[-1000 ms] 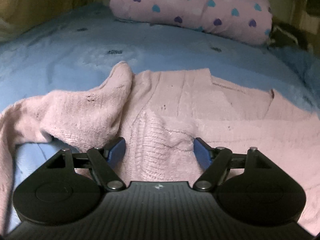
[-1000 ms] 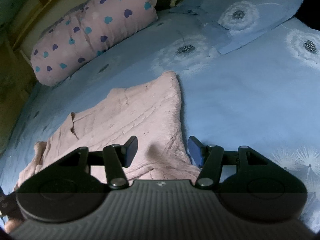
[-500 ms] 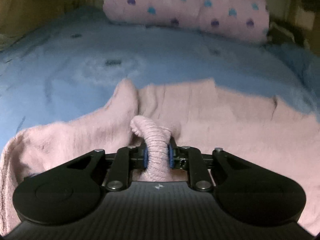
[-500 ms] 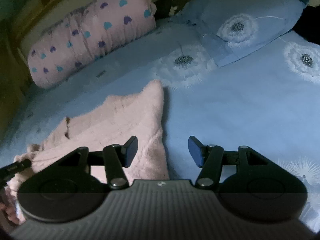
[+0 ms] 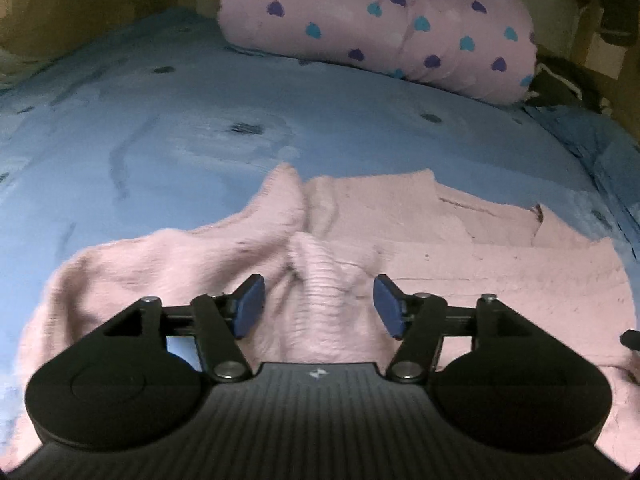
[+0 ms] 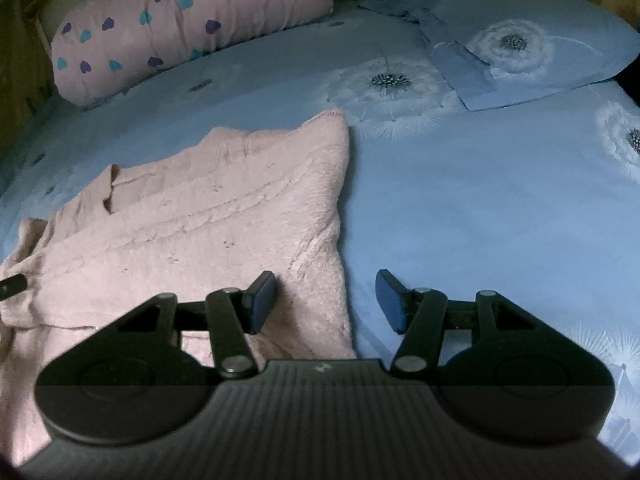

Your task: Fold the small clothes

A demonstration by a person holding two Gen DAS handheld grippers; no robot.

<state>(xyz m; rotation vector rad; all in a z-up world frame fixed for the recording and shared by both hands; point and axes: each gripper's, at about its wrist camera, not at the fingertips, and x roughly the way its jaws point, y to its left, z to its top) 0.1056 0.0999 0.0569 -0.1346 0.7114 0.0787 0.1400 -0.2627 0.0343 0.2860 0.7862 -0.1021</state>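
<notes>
We work on a bed (image 6: pixel 460 208) with a blue dandelion-print cover, which fills the ground ahead of both tongs. At its far end, beyond the left tongs, lies a pink heart-print pillow (image 5: pixel 380 28); a blue pillow (image 6: pixel 520 36) lies far ahead of the right tongs.

The task item, a pink knitted sweater (image 6: pixel 208 216), lies flat on the bed directly ahead of and beneath both tongs. One sleeve (image 5: pixel 192 256) is drawn across to the left of the left tongs.

We read the step in hand as the sleeve fold, with a pinched ridge of knit (image 5: pixel 320 280) just being let go.

The left tongs (image 5: pixel 319 307) are opening: the ridge stands between the blue pads (image 5: pixel 249 306), but they do not press on it. The right tongs (image 6: pixel 326 302) stand parted and hold nothing; they straddle the sweater's right edge, the left pad over the knit, the right pad over bare cover.

In our judgement the next move calls for the right tongs to close on that edge, and the left tongs to take a fresh hold, so the sweater body can be folded over.
</notes>
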